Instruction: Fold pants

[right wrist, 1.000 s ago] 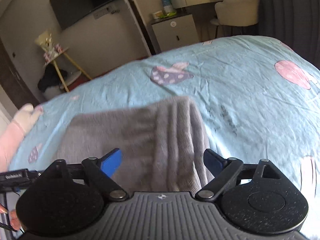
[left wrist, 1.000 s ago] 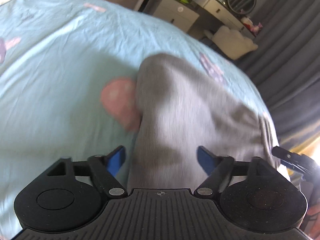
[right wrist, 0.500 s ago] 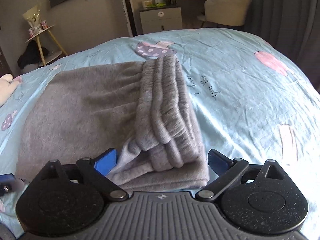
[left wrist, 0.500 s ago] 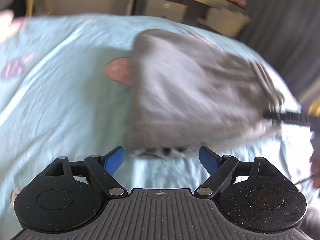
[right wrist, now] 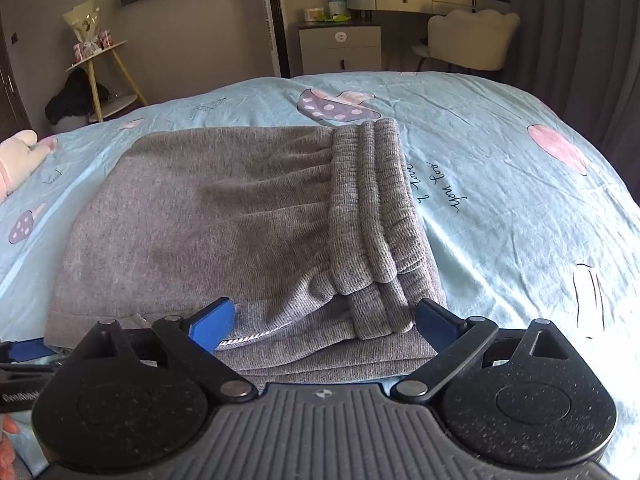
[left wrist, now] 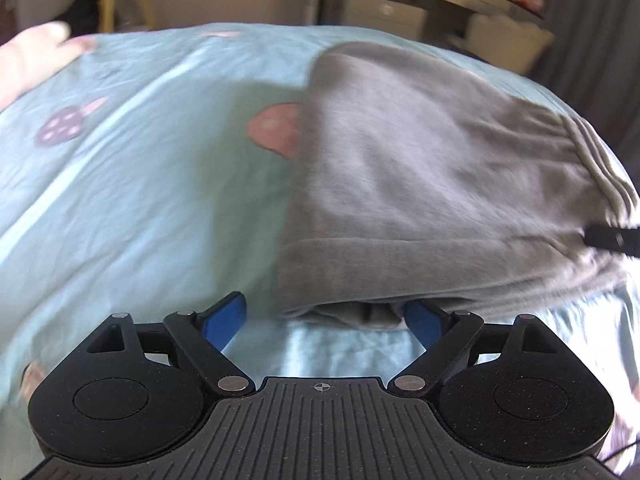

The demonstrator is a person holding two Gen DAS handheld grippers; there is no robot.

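Observation:
The grey pants point(right wrist: 224, 216) lie folded in a compact rectangle on the light blue bed sheet point(right wrist: 520, 208), with the ribbed waistband point(right wrist: 376, 200) on the right side of the stack. In the left wrist view the pants point(left wrist: 432, 184) lie ahead and to the right. My left gripper point(left wrist: 324, 316) is open and empty at the near left corner of the stack. My right gripper point(right wrist: 324, 320) is open and empty, its blue fingers on either side of the near edge of the stack. The right gripper's tip point(left wrist: 612, 236) shows at the pants' right edge.
The sheet point(left wrist: 140, 184) has pink and purple mushroom prints. A pink plush toy point(right wrist: 20, 152) lies at the bed's left. Beyond the bed stand a white cabinet point(right wrist: 340, 48), a vanity desk, a white chair point(right wrist: 468, 40), a yellow-legged side table point(right wrist: 96, 60) and grey curtains.
Both grippers have let go of the pants and pulled back toward the near edge. The pants went from lifted to lying flat and folded on the bed.

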